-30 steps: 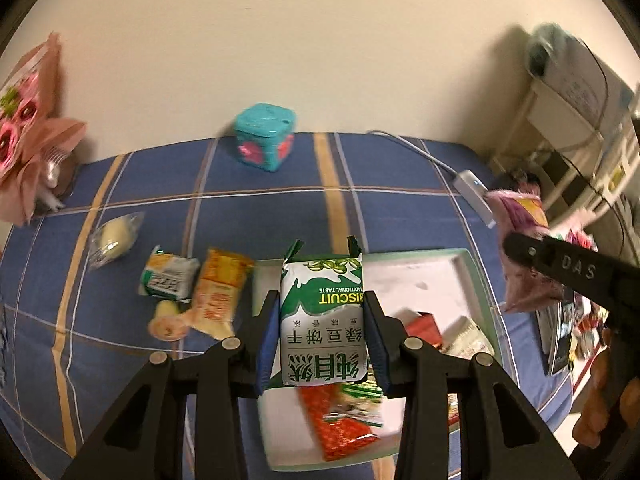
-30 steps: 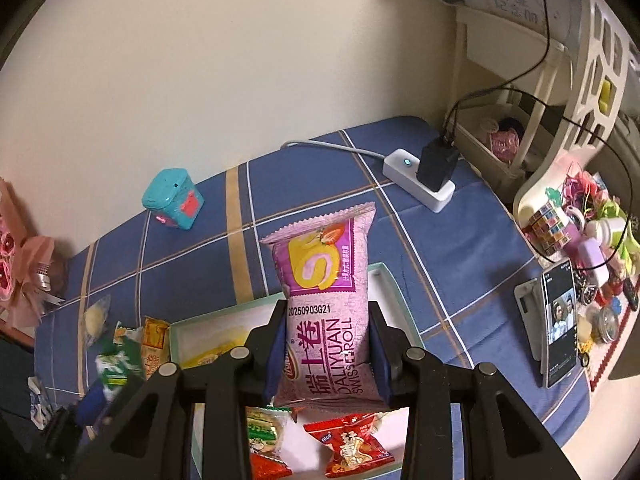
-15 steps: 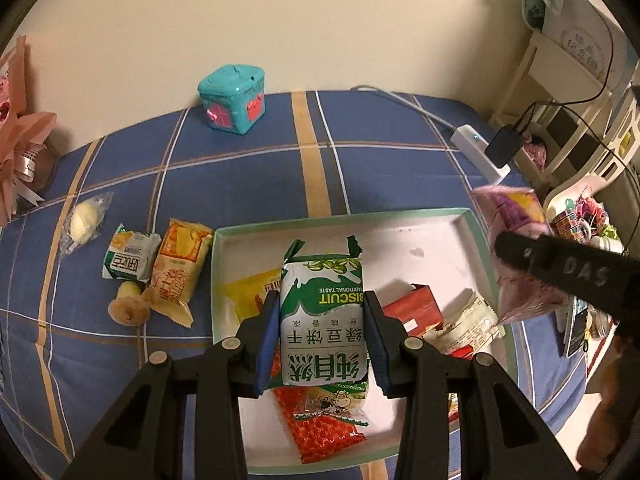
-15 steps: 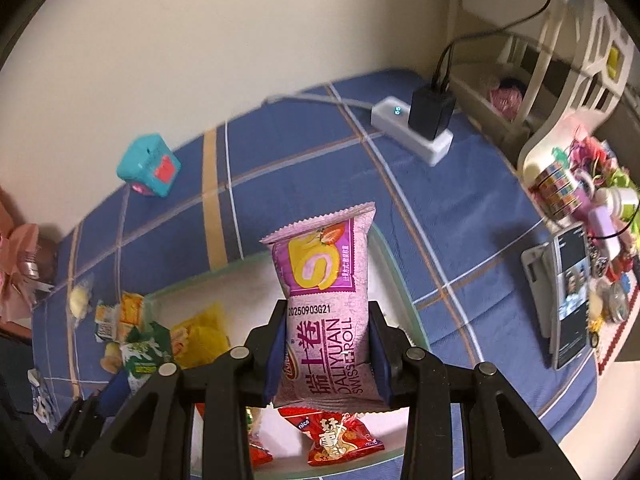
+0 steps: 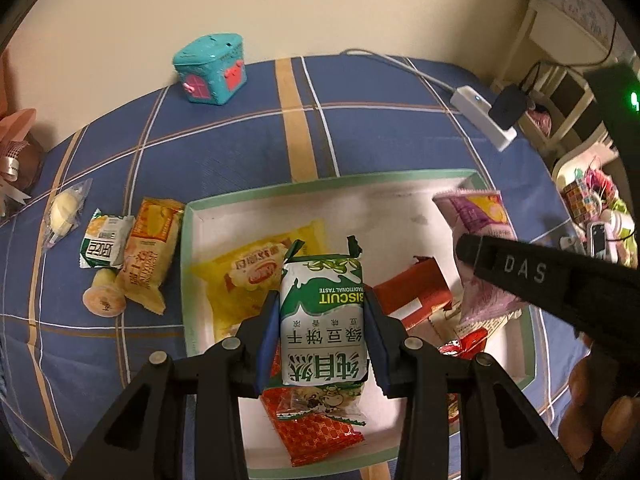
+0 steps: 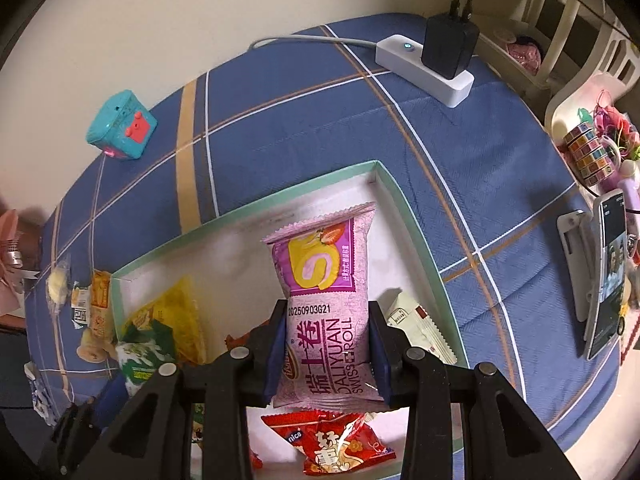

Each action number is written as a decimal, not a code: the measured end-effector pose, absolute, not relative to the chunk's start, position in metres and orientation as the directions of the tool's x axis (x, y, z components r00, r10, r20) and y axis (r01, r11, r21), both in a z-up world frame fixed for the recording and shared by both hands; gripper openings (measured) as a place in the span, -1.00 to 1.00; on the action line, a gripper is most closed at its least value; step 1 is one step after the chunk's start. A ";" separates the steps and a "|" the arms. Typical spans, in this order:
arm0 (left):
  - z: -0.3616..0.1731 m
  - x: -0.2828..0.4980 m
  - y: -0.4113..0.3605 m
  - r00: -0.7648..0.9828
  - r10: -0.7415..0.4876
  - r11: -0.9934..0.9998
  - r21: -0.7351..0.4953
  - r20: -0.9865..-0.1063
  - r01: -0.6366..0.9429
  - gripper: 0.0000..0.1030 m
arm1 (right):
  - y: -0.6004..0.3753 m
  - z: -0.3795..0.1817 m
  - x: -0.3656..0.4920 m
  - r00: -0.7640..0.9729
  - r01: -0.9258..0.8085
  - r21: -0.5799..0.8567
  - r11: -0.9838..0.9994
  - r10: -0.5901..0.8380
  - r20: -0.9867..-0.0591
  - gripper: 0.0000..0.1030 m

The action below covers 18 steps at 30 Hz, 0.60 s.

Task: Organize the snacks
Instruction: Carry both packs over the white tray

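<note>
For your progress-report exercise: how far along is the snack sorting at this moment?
Done: a yellow packet and red packets lie in the tray. In hand: the left gripper clamps a green biscuit pack; the right gripper clamps a pink Swiss roll pack. Left: an orange packet and small snacks beside the tray.

One tray (image 5: 400, 178), four snacks (image 5: 150, 252) outside it, one toy house (image 5: 210, 68).

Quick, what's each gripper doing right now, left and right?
Left gripper: shut on the green and white biscuit packet.
Right gripper: shut on the pink and purple Swiss roll packet.
</note>
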State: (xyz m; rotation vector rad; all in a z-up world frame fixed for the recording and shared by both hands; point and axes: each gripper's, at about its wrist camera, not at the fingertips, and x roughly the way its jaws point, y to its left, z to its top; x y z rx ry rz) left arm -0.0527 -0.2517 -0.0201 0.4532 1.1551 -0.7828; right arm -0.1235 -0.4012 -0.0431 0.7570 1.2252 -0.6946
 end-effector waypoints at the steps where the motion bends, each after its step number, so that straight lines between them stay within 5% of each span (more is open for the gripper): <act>1: -0.022 -0.054 -0.253 0.188 -0.309 0.654 -0.065 -0.932 0.753 -0.20 | -0.401 -0.044 -0.123 0.202 0.808 0.130 0.575 -0.063 -0.977 -0.23; 18: -0.039 -0.065 -0.268 0.190 -0.301 0.637 -0.048 -0.935 0.770 -0.19 | -0.404 -0.060 -0.121 0.200 0.812 0.133 0.568 -0.057 -0.978 -0.22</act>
